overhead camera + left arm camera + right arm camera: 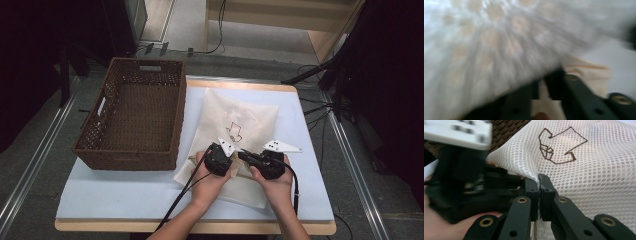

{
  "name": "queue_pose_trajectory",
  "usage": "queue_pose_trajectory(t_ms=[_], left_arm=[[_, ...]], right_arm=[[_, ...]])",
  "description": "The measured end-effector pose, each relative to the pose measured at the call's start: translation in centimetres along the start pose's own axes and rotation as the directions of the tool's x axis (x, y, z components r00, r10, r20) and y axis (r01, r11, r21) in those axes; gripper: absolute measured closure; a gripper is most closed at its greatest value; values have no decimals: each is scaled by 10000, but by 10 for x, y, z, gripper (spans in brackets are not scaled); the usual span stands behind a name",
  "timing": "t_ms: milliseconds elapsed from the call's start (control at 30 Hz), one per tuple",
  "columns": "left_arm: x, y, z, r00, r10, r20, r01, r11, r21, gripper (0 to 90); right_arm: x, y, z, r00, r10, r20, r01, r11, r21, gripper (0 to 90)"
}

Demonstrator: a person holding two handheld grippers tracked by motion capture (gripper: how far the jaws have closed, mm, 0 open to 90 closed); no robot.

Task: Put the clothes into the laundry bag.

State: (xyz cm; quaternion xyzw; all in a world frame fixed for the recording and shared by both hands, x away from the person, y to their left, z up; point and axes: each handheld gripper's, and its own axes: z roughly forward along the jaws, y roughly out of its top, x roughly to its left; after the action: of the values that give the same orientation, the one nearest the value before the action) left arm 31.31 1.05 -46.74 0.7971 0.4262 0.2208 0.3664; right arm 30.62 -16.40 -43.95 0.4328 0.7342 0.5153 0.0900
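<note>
A white mesh bag [240, 117] with a brown stitched emblem [559, 145] lies flat on the pale table [115, 195]. Both grippers meet at its near edge. My right gripper [539, 182] is shut on a pinched fold of the mesh bag [594, 175]; from above, the right gripper [247, 156] points left. My left gripper [542, 88] has its jaws close together with a strip of cream cloth [589, 72] pressed between them, under the blurred mesh bag [499, 37]. Seen from above, the left gripper [218, 159] sits just left of the right one, nearly touching it.
An empty brown wicker basket [132, 115] stands on the table's left half, right beside the bag. Bare table runs along the near edge and to the right of the bag. Cables and dark stands lie on the floor around the table.
</note>
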Motion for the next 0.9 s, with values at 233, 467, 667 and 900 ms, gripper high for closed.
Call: queue_pose_trajectory(t_ms=[233,467,667,900], left_arm=[[8,-17,-43,9807,-425,1907,436,9990,-20,572],[1,-24,-22,9780,-465,2034,284,9954,911,492],[-6,-8,-6,9875,-398,1526,252,9950,966,764],[-5,2,10,10000,80,29,-82,9984,557,852]], right_arm=[[-1,-1,3,10000,39,3,-39,10000,28,880],[2,-1,7,10000,-34,55,33,9999,118,879],[4,-4,9,10000,-65,62,63,9998,198,878],[2,-6,7,9997,-203,159,199,9994,276,879]])
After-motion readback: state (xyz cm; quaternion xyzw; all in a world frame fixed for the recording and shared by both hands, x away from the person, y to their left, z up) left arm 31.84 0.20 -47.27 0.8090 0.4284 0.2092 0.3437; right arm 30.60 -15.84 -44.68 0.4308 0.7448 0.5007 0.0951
